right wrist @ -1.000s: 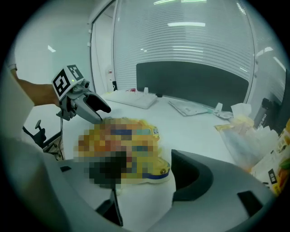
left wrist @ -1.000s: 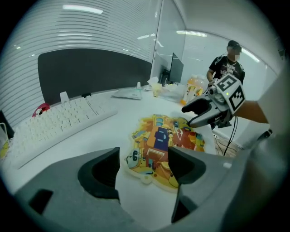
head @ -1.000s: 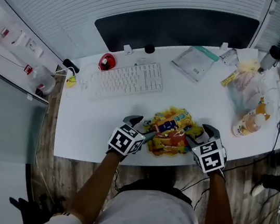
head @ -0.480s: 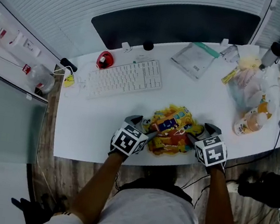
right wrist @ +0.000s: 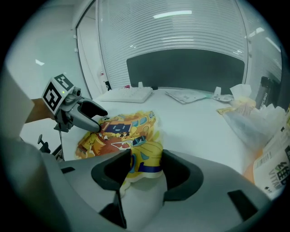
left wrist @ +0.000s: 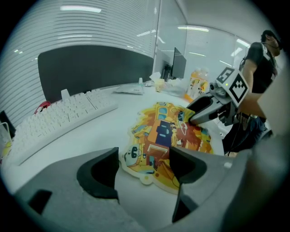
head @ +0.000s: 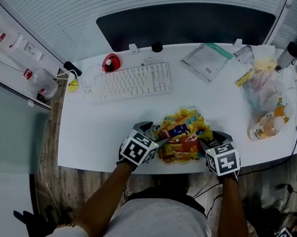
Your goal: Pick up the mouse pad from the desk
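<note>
The mouse pad [head: 182, 134], a yellow and orange cartoon-shaped mat, lies on the white desk [head: 95, 135] near its front edge. My left gripper [head: 154, 134] stands open at the pad's left edge, and the pad's rim [left wrist: 147, 165] lies between its jaws without being pressed. My right gripper [head: 210, 141] is at the pad's right edge. Its jaws have just been closing, and a yellow lobe of the pad [right wrist: 145, 158] sits between them, slightly raised, with no firm pinch showing. Each gripper appears in the other's view, the right gripper [left wrist: 204, 111] and the left gripper [right wrist: 88, 115].
A white keyboard [head: 134, 82] and a red mouse [head: 111, 63] lie behind the pad. A dark screen [head: 185, 26] stands at the back. A clear packet [head: 207, 60], plastic bags [head: 265, 86] and an orange drink bottle [head: 267, 128] crowd the right side.
Both grippers stay at the pad's two sides. The right gripper has rolled slightly and its jaws stand a little narrower around the pad's edge.
</note>
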Motion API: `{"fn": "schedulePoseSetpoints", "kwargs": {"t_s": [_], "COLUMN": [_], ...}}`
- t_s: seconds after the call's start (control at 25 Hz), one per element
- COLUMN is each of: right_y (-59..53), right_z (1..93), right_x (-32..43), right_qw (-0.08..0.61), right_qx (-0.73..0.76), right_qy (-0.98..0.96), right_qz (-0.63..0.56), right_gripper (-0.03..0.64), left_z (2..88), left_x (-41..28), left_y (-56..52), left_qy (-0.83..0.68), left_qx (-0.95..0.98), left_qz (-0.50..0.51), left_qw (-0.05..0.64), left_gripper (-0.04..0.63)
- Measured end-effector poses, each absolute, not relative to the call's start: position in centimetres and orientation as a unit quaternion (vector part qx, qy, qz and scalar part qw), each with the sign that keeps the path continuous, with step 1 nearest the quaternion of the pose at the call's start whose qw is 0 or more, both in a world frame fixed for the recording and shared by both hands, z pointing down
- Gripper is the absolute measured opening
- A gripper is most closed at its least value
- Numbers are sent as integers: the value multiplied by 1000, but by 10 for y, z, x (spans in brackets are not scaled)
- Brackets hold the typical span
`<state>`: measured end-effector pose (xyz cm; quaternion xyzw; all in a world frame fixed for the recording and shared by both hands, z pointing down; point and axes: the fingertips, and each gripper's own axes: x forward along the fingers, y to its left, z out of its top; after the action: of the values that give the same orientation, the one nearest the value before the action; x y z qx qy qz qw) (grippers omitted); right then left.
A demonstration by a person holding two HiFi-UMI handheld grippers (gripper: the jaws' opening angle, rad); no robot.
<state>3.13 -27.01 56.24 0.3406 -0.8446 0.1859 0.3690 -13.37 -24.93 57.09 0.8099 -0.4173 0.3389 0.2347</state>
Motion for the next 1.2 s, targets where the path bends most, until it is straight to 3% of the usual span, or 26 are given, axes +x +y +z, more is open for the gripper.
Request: {"fn": "schedulePoseSetpoints", "kwargs": {"t_s": [0.4, 0.8, 1.08, 1.2], "right_y": [-251, -217, -200, -200], "right_z": [522, 477, 459, 458], "right_x": [19, 18, 13, 14], "right_qw": [277, 179, 166, 178], "right_qx": [302, 211, 174, 185], "right_qy": [-905, -957, -968, -965], "right_qz": [119, 82, 76, 60], "right_gripper": [132, 101, 98, 99], "left_z": [567, 541, 529, 525], "left_x": [-138, -129, -103, -97], "left_y": [-247, -233, -218, -212], "left_qy": [-395, -294, -205, -193], "left_qx": [831, 898, 929, 933], "left_qz": [321, 257, 239, 235], "left_qw": [223, 200, 196, 191], "left_gripper": [350, 351, 347, 244]}}
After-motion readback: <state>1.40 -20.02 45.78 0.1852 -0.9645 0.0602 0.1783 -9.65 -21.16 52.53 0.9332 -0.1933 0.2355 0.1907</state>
